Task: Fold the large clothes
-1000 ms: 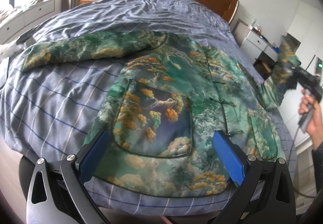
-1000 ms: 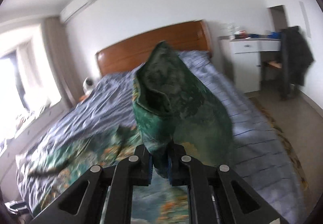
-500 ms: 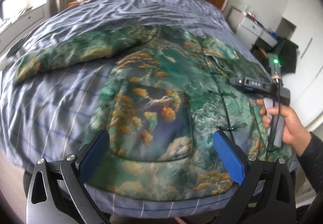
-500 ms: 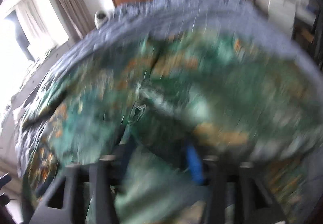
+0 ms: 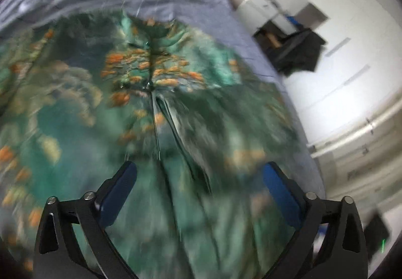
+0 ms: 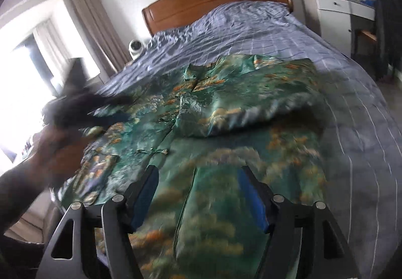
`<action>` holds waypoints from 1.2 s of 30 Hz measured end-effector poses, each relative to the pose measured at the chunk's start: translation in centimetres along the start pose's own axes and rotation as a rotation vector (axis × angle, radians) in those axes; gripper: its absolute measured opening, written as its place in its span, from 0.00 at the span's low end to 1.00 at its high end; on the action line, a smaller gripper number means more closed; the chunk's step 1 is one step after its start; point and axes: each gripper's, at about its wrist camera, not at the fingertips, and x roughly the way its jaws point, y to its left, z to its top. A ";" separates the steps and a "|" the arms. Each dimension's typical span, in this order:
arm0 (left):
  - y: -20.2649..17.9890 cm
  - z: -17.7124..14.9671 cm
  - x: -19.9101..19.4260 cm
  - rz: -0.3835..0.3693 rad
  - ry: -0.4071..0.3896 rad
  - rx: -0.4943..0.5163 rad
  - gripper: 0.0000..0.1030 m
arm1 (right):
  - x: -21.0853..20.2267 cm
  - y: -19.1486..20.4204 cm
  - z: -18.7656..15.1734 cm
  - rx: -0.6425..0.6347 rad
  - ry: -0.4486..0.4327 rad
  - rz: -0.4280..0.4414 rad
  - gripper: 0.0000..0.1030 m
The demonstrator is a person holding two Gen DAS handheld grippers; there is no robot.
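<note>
A green jacket with orange and cream print lies spread front-up on the blue checked bedcover. One sleeve lies folded across its chest. My right gripper hovers low over the jacket's lower part, jaws opening, with cloth beneath them but nothing pinched. In the blurred left wrist view the jacket fills the picture. My left gripper is wide and closing slightly above the button line, gripping nothing. The left gripper also shows as a dark blur in the right wrist view, held by a hand.
A wooden headboard closes the far end of the bed. A white cabinet and dark clothing on a chair stand to the bed's right. A small white device and curtains are at the left.
My right gripper has let go of the sleeve it held up; the sleeve now lies across the jacket's front. The left gripper swung fast to the right over the jacket's middle.
</note>
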 end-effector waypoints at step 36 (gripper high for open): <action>2.0 6.6 6.4 0.304 0.018 0.198 0.13 | 14.0 -12.3 15.2 -0.124 0.051 -0.282 0.52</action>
